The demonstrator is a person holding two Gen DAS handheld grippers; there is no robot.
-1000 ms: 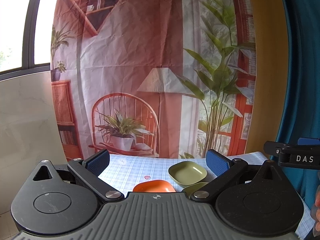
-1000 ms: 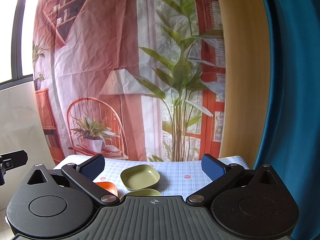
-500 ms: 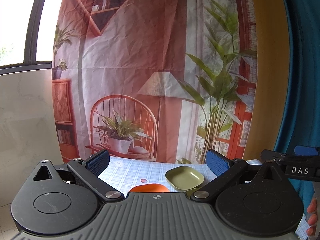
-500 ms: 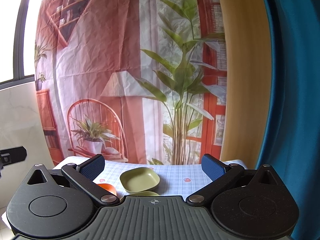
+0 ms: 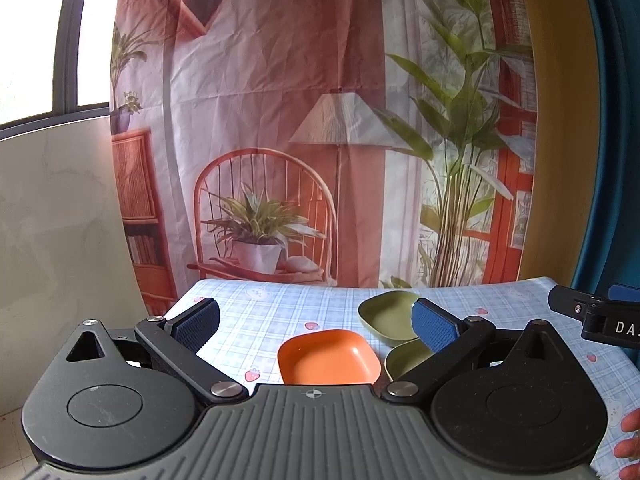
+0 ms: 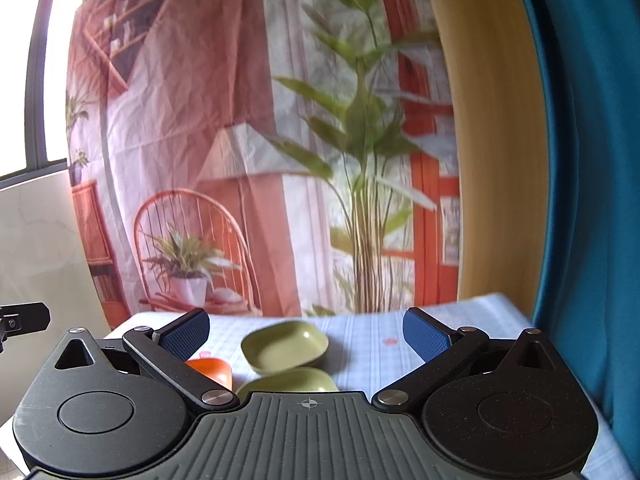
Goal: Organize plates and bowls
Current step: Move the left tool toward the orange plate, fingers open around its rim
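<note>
Both tools were wide open and empty above the dishes.

On the checked tablecloth (image 5: 256, 320) your left gripper (image 5: 316, 322) and right gripper (image 6: 306, 334) held nothing. The two green bowls (image 6: 286, 346) sat touching, the orange plate (image 5: 326, 358) just beside; they looked light, stiff and smooth, so take the raised rim.

left gripper (image 5: 316, 322): jaws wide, empty | right gripper (image 6: 306, 334): jaws wide, empty, view somewhat blurred
</note>
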